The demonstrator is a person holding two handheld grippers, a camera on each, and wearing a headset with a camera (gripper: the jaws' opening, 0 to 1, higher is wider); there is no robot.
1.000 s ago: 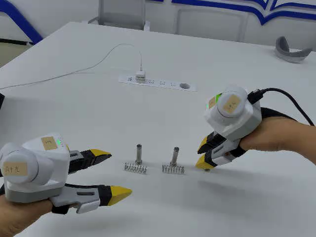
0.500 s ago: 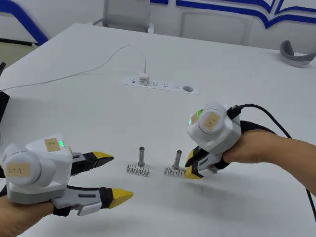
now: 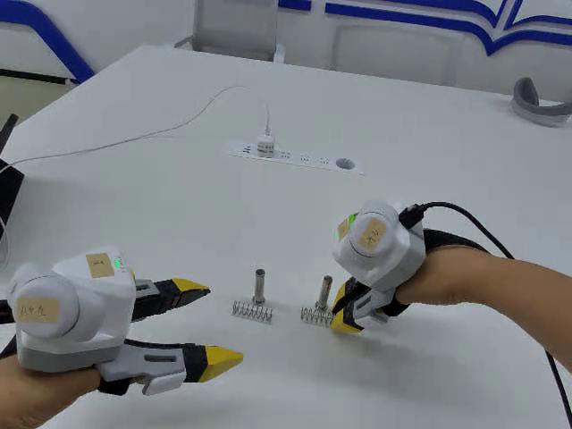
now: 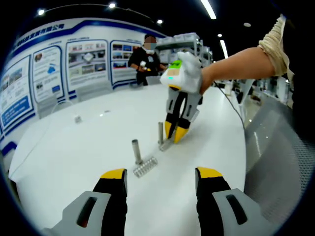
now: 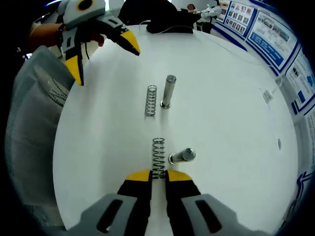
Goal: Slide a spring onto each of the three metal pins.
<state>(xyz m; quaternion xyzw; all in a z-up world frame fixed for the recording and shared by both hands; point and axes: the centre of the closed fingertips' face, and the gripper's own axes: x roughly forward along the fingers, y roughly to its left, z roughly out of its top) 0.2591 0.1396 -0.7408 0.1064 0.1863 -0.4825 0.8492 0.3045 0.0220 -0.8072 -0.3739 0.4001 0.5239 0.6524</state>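
A smooth white table (image 3: 134, 197) fills the head view. At the far left, a hand holds the left gripper (image 3: 214, 323), a rounded white plastic body with two long dark jaws ending in pointed yellow tips. Its jaws are spread wide with nothing between them, and it hovers just above the tabletop, well apart from the parts. In its own view the left gripper (image 4: 161, 173) shows the same wide gap.

Right of it, the left pin (image 3: 260, 286) stands upright, a short plain grey metal cylinder. The left spring (image 3: 252, 311), a thin coil of bright wire, lies flat on its side just in front of the pin's foot.

Next comes the right pin (image 3: 325, 292), also an upright metal cylinder. The right spring (image 3: 317, 316) lies flat beside its base.

The right gripper (image 3: 344, 322) points steeply down at that spring's right end. In its own view the right gripper (image 5: 158, 175) has its yellow tips drawn narrow, pinching the near end of the right spring (image 5: 158, 157), which still lies on the table beside the right pin (image 5: 182, 156).

Further back, a flat white power strip (image 3: 286, 156) lies on the table with a thin white cable (image 3: 134, 138) trailing left.
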